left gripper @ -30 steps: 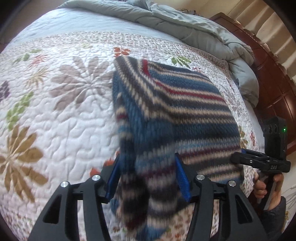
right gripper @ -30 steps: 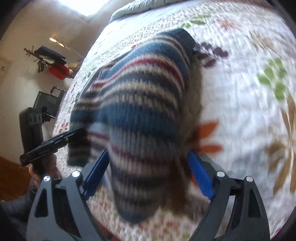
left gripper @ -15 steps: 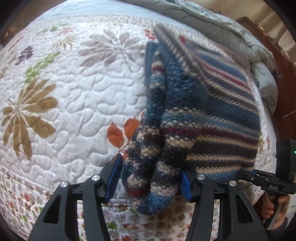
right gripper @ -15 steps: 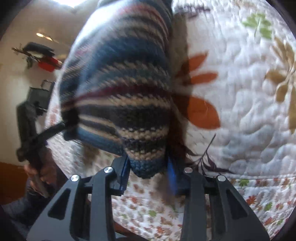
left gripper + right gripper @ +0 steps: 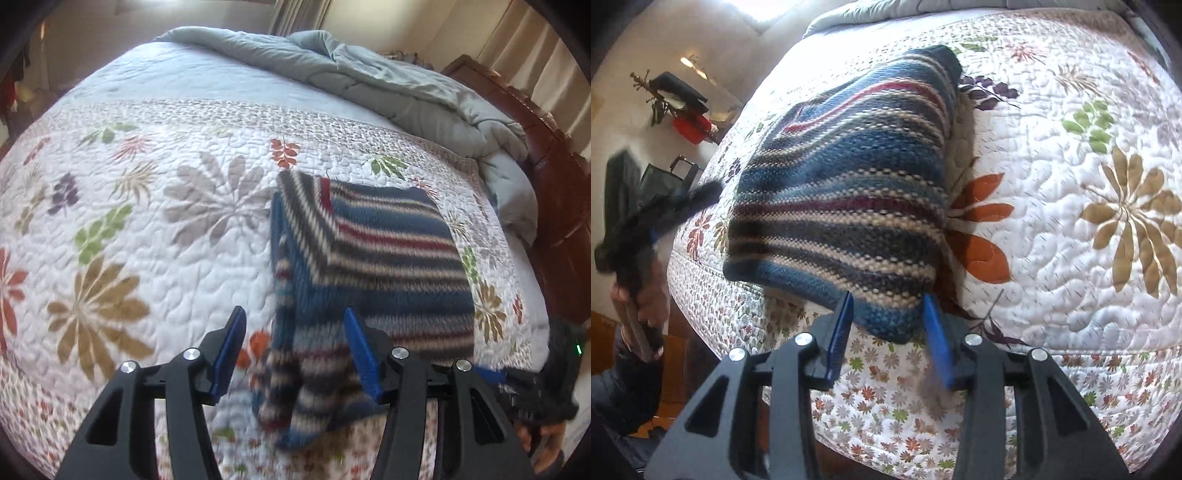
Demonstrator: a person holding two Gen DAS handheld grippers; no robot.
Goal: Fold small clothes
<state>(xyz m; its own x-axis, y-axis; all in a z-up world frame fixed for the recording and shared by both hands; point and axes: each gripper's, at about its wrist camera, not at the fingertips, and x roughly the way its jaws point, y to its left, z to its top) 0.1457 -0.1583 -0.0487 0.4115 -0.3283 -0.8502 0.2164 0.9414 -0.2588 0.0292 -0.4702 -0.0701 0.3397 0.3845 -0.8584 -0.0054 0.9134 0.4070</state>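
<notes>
From my left wrist, the striped sweater [image 5: 373,254] lies folded on the quilt [image 5: 147,221], its long side running away from me toward the grey duvet [image 5: 369,74]. My left gripper [image 5: 295,350] stands half open, a bunched sleeve between its fingers, grip unclear.

From my right wrist, my right gripper [image 5: 886,325], having just widened slightly, pinches the sweater's near corner; a hand [image 5: 639,295] shows at left.

We see a bed [image 5: 177,229] spread with a white quilt stitched in leaf and flower shapes. A grey duvet [image 5: 369,74] lies bunched along its far side against a dark red-brown headboard [image 5: 561,192]. Pale curtains [image 5: 517,40] hang behind. Daylight washes the cream wall [image 5: 635,48], where a red bag [image 5: 690,127] hangs.
</notes>
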